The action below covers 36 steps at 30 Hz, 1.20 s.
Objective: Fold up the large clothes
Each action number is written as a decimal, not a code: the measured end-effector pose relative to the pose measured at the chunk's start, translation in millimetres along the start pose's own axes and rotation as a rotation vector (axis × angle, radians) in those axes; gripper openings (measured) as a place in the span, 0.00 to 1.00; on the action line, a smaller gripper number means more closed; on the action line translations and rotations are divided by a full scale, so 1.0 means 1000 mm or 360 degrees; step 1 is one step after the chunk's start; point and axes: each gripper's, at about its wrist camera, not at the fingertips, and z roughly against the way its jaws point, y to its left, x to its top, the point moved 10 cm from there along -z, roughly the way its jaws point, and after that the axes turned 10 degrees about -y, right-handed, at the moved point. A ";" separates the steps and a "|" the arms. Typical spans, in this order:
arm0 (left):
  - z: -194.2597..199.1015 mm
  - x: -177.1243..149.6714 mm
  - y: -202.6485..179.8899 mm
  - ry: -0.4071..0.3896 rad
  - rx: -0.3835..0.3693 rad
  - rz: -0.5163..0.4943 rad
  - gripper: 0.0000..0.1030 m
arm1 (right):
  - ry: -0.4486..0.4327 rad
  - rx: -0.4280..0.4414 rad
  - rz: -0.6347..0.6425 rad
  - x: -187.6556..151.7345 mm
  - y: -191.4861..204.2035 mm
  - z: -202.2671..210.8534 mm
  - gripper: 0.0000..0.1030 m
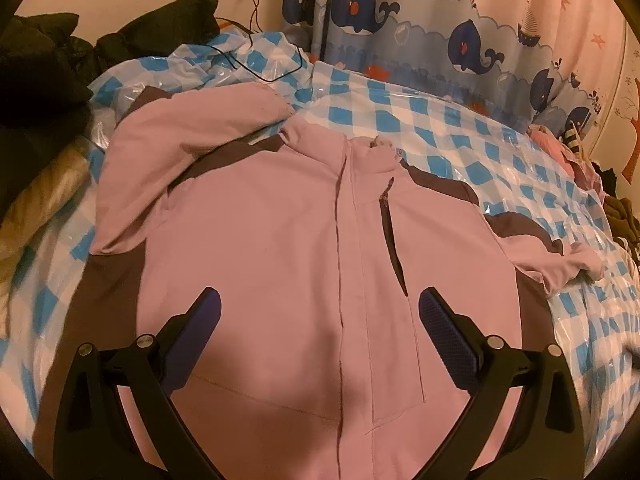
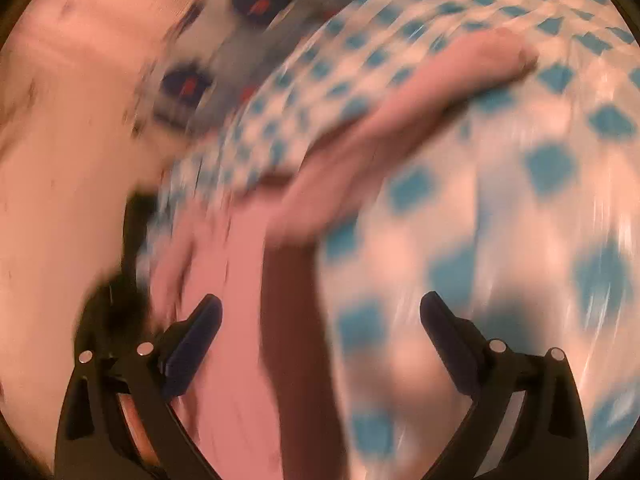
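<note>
Left tongs (image 1: pixel 320 308) spread wide above the jacket's chest, gripping nothing. Right tongs (image 2: pixel 320 312) likewise gaping and empty, over a blurred sleeve (image 2: pixel 420 120) (view badly smeared). Pink jacket (image 1: pixel 260 240) with dark side panels lying front-up on the bed (image 1: pixel 440 136), zipped, collar pointing away, left-hand sleeve bunched near the shoulder. Blue-checked plastic cover beneath. Beyond, black clothing (image 1: pixel 48 60) heaped at left and a whale-print curtain (image 1: pixel 460 32).
</note>
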 end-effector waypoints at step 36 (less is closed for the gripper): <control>0.009 0.018 0.042 -0.0145 0.0162 0.0123 0.93 | -0.0723 0.0515 0.0031 0.187 0.101 -0.036 0.17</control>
